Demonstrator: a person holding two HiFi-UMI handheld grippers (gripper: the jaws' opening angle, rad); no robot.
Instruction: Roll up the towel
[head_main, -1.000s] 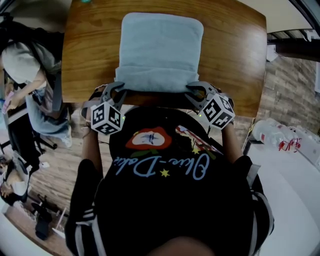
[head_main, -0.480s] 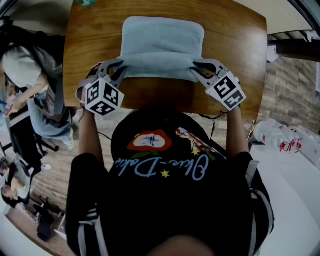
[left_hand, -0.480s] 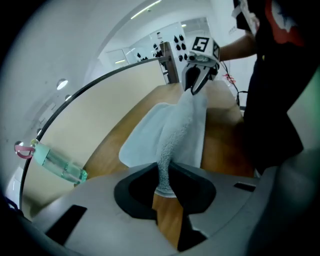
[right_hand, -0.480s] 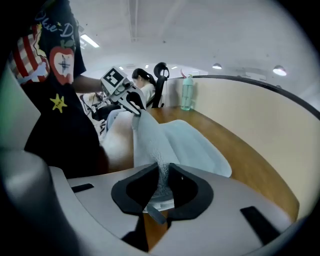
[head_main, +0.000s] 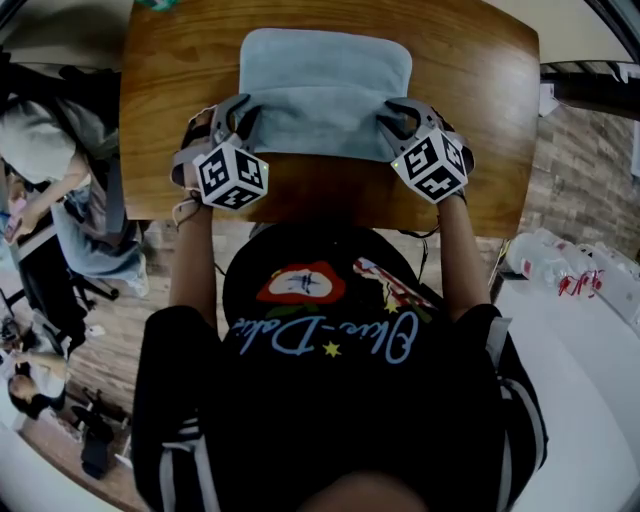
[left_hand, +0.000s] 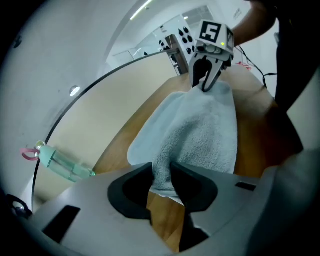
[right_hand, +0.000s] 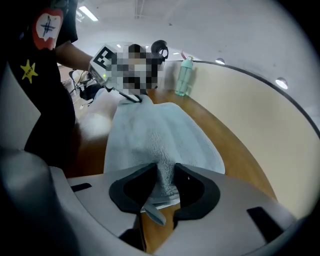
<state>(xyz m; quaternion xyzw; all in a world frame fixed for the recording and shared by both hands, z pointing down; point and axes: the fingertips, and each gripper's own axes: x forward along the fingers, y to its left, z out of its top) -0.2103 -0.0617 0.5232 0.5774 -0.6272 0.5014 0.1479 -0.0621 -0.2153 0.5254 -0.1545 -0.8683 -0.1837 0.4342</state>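
A pale blue towel (head_main: 325, 75) lies on the wooden table (head_main: 480, 100), its near edge lifted and carried back over the rest. My left gripper (head_main: 243, 112) pinches that edge's left corner, with the cloth (left_hand: 200, 130) filling the gap between its pads (left_hand: 161, 175). At the right corner my right gripper (head_main: 393, 112) does the same, the towel (right_hand: 150, 130) bunched between its pads (right_hand: 165, 177). Both pairs of jaws have just been opening a little with the towel still pressed between them. Each gripper view shows the other gripper (left_hand: 205, 82) at the far corner.
A light green bottle (right_hand: 184, 76) stands near the table's far edge, lying at the left in the left gripper view (left_hand: 62, 162). Another person (head_main: 60, 170) is seated left of the table. A white surface with plastic bottles (head_main: 560, 280) is at the right.
Both grippers moved away from my body across the table, taking the towel's near edge from the table's front edge up over the towel. The visible towel is shorter.
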